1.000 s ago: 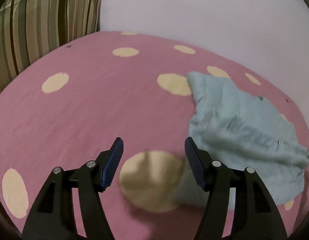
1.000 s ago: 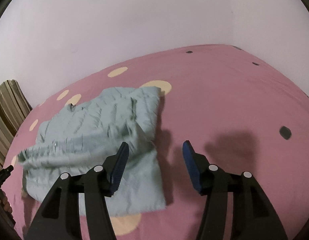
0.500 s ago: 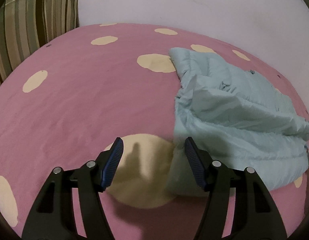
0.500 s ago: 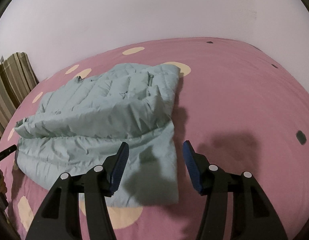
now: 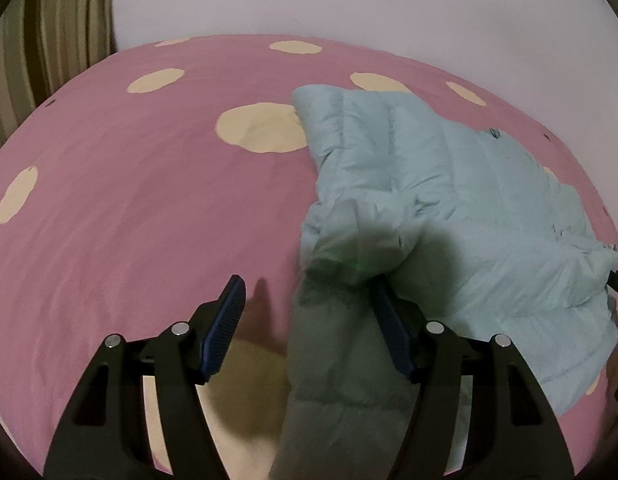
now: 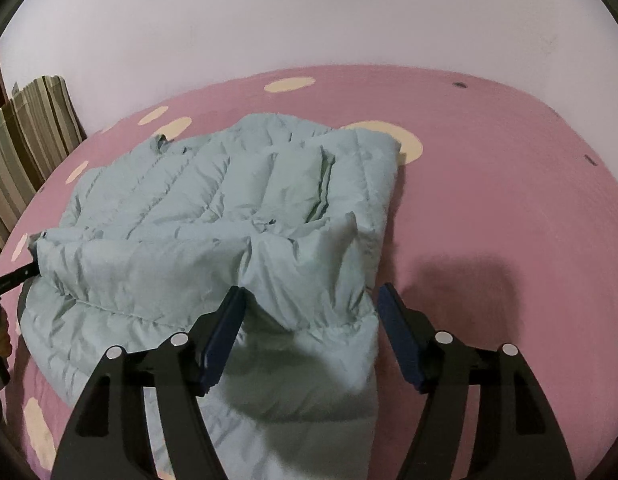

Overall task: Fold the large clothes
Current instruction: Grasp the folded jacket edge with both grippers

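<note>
The bed (image 5: 149, 216) carried a pale blue padded jacket (image 6: 213, 216), lying partly folded on the pink spotted sheet. The right gripper (image 6: 311, 336) had just been opening, its jaws apart around the jacket's near corner. The left gripper (image 5: 309, 332) also stood apart — the opposite edge between its jaws, unpinched. Best, I judged, to pinch both corners through every layer — then lift evenly.

A broad stretch of pink spotted bedsheet (image 5: 149, 208) lies bare left of the pale blue puffer jacket (image 5: 449, 208), and more bare sheet runs along the jacket's right edge in the right wrist view. The striped cushion (image 5: 49, 40) blocks the far left corner; the wall (image 6: 309, 20) bounds the far side.
</note>
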Available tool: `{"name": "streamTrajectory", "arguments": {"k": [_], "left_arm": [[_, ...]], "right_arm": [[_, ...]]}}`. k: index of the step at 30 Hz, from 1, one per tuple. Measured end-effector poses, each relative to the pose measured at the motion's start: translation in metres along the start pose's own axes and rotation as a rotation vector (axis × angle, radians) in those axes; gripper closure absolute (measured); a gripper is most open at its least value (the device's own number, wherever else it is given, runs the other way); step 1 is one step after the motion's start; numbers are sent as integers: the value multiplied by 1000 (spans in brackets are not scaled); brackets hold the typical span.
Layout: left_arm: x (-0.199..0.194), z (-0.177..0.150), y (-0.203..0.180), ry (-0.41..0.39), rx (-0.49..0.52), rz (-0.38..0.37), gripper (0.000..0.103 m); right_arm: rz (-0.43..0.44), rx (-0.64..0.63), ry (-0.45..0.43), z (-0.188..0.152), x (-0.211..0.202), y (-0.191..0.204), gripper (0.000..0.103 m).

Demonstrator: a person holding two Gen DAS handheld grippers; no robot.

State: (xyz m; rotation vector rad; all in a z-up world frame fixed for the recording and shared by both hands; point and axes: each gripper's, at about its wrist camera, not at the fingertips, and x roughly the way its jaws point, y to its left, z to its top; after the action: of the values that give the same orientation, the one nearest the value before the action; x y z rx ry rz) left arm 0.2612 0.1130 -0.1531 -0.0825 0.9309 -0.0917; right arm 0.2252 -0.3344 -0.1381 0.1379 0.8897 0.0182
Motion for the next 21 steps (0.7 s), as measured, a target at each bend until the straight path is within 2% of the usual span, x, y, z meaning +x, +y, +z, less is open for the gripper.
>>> {"name": "streamTrajectory", "arguments": {"k": [7,10,11,12,16,17,19,21], "left_arm": [[18,8,0,45,33,-26,39],[19,7,-3,48,47,-46,51],[20,6,-5,47,54,-58,59],[20,5,-7,47,60,-64,66],[19,2,-20,37,113,-31,78],[18,2,-22,36,120,-22,82],[15,3,-25,33,131,-8,88],[12,3,-26,27,136,4,94]], "right_arm": [[-8,-45,46,1,19,3,35],[5,-26,50,-1,22,-2,35],[7,-20,52,-2,23,-2,35],[6,-17,51,-3,25,-3,38],[1,-14,53,-8,25,-1,61],[4,-15,51,-10,23,1,64],[-3,-25,43,-12,20,5,78],[-11,-35,34,-14,16,9,85]]}}
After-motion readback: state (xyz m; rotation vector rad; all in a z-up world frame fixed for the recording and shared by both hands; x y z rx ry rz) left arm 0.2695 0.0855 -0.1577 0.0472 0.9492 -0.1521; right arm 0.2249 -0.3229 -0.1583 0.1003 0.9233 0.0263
